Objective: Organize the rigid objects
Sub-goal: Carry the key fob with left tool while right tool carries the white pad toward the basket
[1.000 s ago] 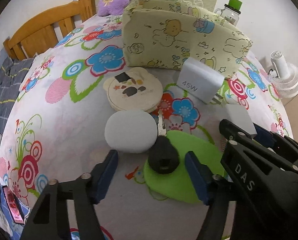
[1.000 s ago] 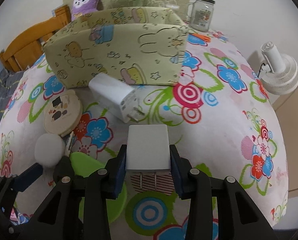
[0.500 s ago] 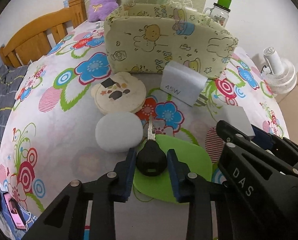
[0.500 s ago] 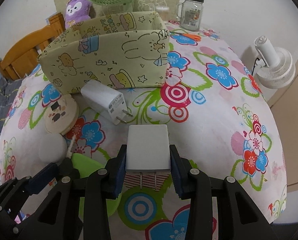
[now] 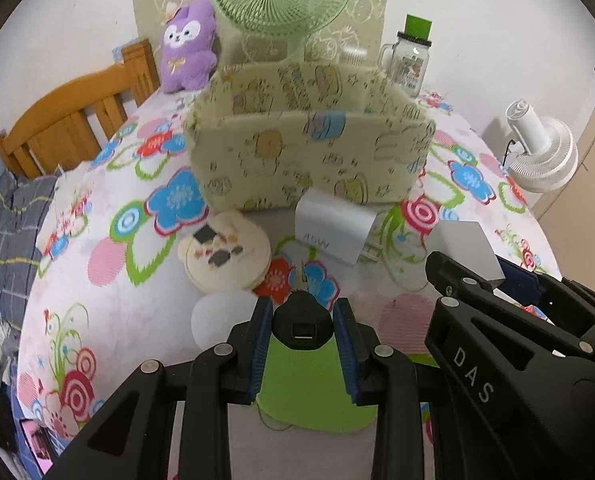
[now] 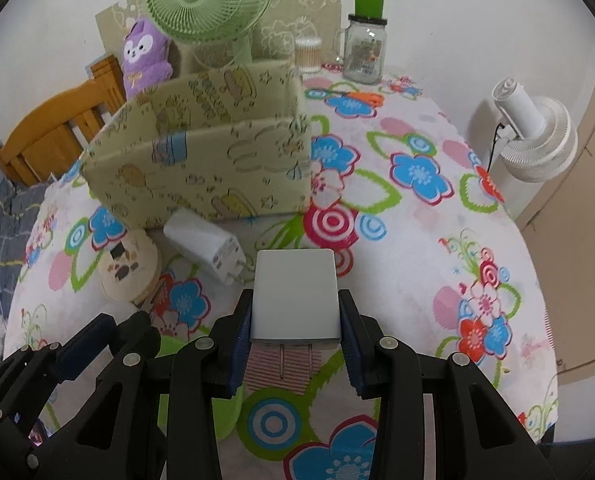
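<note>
At 6 o'clock, both views | left gripper (image 5: 302, 330) jaws clamped on black plastic key fob (image 5: 302, 326); right gripper (image 6: 295, 330) jaws clamped on white rectangular charger (image 6: 295, 294) | both likely light, rigid, smooth: grip flat sides.

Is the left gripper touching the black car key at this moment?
Touching. The left wrist view shows the left gripper with both blue pads pressed against the sides of the black car key.

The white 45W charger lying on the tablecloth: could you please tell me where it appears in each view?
Left wrist: white 45W charger, centre, just in front of the yellow fabric bin.
Right wrist: charger, left of centre, below the bin's front wall.
Shared landmark: the bin.
</note>
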